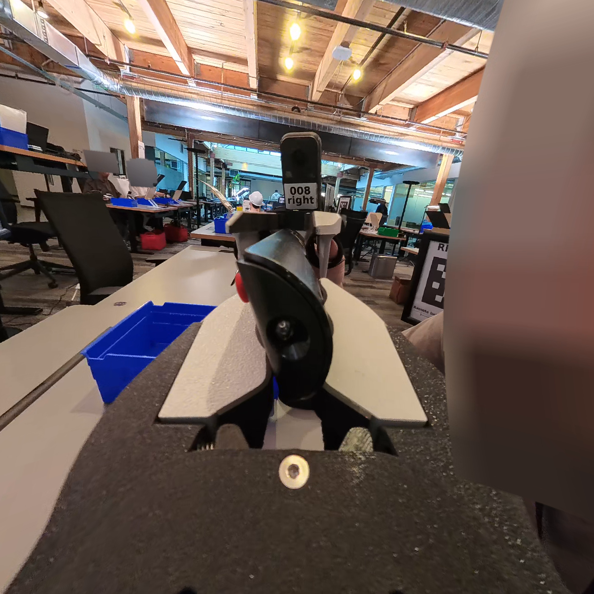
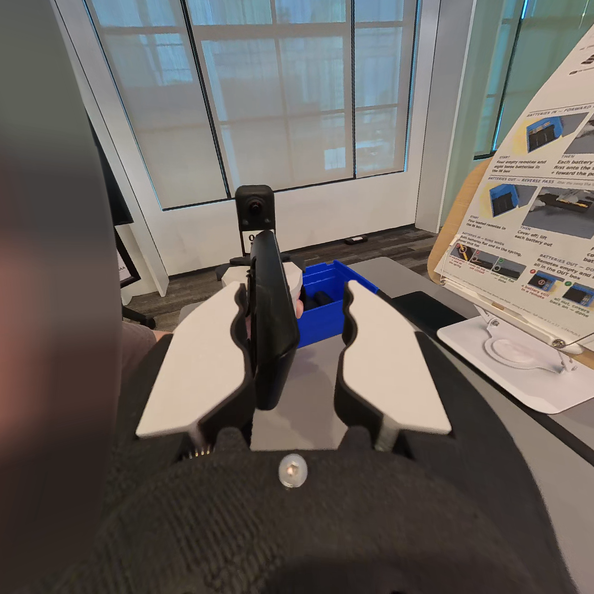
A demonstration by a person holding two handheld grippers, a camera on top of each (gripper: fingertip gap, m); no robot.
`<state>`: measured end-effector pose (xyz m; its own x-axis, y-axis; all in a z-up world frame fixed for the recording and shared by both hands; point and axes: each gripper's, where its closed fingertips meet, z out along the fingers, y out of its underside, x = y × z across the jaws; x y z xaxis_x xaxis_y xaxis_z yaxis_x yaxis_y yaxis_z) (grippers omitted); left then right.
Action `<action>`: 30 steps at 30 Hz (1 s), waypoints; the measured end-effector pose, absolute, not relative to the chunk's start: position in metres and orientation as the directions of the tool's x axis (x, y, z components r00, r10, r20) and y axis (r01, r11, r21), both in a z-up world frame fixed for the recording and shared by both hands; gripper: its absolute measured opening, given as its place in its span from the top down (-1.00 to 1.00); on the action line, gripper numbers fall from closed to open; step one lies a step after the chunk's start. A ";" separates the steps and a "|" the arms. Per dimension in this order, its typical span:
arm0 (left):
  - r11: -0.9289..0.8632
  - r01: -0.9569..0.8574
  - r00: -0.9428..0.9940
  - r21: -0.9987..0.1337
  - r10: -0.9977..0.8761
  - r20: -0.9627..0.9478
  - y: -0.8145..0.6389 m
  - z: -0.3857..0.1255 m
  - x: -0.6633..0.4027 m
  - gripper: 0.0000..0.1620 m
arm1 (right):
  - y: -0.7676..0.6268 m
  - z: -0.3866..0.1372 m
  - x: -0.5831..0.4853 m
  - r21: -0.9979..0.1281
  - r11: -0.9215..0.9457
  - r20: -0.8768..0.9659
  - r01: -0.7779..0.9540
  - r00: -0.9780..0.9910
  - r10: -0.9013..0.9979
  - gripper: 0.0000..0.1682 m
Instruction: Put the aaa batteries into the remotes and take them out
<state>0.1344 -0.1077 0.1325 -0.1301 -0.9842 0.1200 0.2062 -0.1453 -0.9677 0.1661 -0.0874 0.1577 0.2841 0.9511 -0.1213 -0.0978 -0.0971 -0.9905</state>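
Observation:
A black remote (image 1: pixel 289 308) with a red button stands on edge between my two grippers, which face each other. My left gripper (image 1: pixel 283 292) is shut on its near end, white fingers (image 1: pixel 221 356) pressing both sides. In the right wrist view the remote (image 2: pixel 273 324) lies against the left finger (image 2: pixel 199 360) of my right gripper (image 2: pixel 294 289), which is open, with a clear gap to its other finger. The right gripper also shows in the left wrist view (image 1: pixel 284 225), jaws spread round the remote's far end. I see no loose battery.
A blue bin (image 1: pixel 141 340) on the grey table (image 1: pixel 48 340) looks empty. Another blue bin (image 2: pixel 321 311) holds dark objects. An instruction board (image 2: pixel 530 225) on a white stand is at the right. A black chair (image 1: pixel 86 244) and a framed sign (image 1: pixel 427 279) stand beyond.

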 end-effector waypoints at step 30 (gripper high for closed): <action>0.142 0.024 0.040 -0.990 -0.989 -0.141 -0.106 0.120 0.136 0.72 | -0.086 0.128 0.136 -0.955 -0.288 -0.295 -0.071 0.148 0.944 0.44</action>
